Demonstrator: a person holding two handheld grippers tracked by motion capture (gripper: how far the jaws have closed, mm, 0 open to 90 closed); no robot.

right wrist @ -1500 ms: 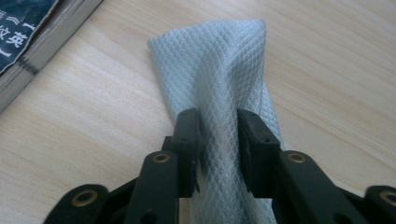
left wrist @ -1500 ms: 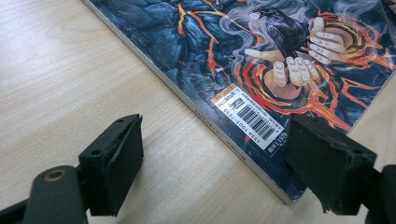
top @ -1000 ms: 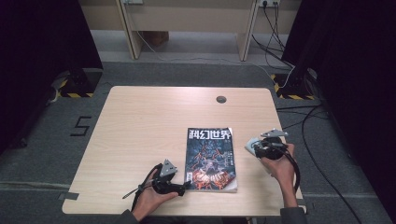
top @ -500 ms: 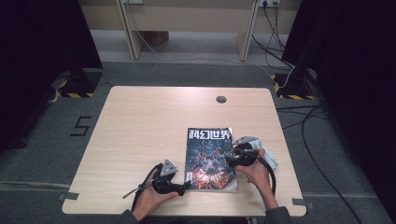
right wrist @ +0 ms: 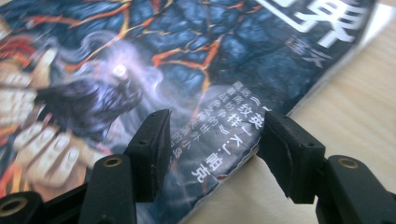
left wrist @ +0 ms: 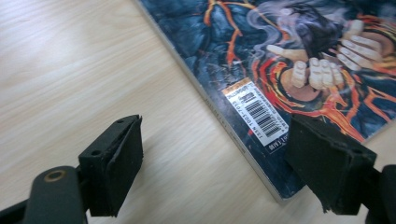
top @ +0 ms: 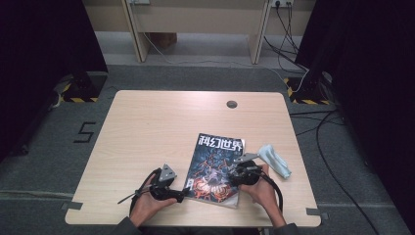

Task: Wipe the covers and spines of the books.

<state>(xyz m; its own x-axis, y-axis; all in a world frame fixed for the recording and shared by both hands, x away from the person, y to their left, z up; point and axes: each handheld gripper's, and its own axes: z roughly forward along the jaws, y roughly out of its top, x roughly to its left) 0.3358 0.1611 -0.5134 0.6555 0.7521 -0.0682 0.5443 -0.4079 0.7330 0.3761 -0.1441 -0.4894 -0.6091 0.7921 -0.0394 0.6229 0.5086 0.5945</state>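
High view: both tools gape at the magazine (top: 215, 166), cloth (top: 274, 160) beside.

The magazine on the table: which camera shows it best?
The high view: the whole magazine lies flat there, title included. The left gripper view gives its barcode corner; the right gripper view gives its open edge between that gripper's jaws.

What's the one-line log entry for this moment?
left gripper: open, straddling magazine spine edge | right gripper: open, over magazine's opposite edge | cloth: right of magazine | table: magazine flat, closed
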